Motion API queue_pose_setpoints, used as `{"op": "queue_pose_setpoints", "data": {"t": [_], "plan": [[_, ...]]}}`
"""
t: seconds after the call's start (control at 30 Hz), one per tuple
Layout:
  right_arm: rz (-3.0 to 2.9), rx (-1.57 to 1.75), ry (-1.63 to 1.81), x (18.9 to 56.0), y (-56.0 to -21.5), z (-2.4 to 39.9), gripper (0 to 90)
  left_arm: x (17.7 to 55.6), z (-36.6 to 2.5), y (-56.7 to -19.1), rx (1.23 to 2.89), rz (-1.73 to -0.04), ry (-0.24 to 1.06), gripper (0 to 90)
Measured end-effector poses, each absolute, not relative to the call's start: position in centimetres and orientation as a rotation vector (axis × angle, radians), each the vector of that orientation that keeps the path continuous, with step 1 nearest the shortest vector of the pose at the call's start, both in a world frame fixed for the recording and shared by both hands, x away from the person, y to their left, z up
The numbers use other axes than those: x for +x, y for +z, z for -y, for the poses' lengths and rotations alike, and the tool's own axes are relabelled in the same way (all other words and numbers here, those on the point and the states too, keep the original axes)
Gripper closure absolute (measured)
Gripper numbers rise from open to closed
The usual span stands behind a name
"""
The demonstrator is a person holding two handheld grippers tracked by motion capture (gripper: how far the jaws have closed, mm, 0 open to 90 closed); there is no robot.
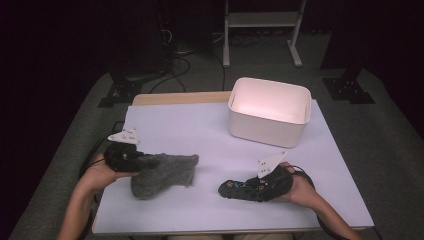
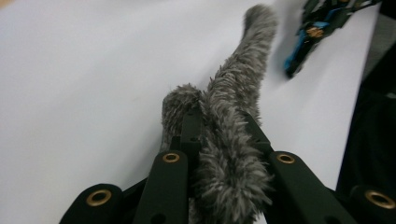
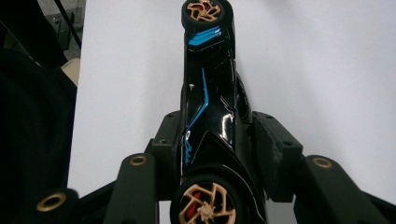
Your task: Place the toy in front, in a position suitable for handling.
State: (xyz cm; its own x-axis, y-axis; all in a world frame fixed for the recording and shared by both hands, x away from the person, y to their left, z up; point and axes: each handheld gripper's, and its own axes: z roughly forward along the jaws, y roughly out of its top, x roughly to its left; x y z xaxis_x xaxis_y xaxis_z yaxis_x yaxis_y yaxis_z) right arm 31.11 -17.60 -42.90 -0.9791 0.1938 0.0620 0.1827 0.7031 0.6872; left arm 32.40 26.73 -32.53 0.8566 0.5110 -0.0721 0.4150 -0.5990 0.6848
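Observation:
A fuzzy grey sock [image 1: 162,172] hangs from my left gripper [image 1: 137,162] at the table's left, its free end drooping onto the white tabletop [image 1: 200,130]. Seen from the left gripper view, the sock [image 2: 233,116] is pinched between the two black jaws, with my left gripper [image 2: 219,123] shut on it. A black toy car [image 1: 245,190] with blue stripes and gold wheels sits in my right gripper [image 1: 250,189] at the lower right, held lengthwise. Along the right gripper view, the car [image 3: 210,107] is clamped by its sides, my right gripper [image 3: 215,135] shut on it.
A white rectangular bin [image 1: 270,110] stands open at the back right of the table. A bare wooden strip [image 1: 180,97] edges the table's far side. A metal frame stand [image 1: 262,30] sits on the dark floor beyond.

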Motion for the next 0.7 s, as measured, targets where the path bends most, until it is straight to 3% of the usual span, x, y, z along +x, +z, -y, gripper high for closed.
{"op": "queue_pose_setpoints", "data": {"t": [0.27,0.7], "plan": [[-2.89,0.316,1.166,31.2,-42.9,17.6,55.2,31.9,-30.4,-31.2,2.351,-0.797,0.299,76.2],[-2.894,0.331,1.163,31.2,-42.9,17.6,54.7,34.0,-24.0,-40.3,2.4,-0.747,0.081,72.1]]}}
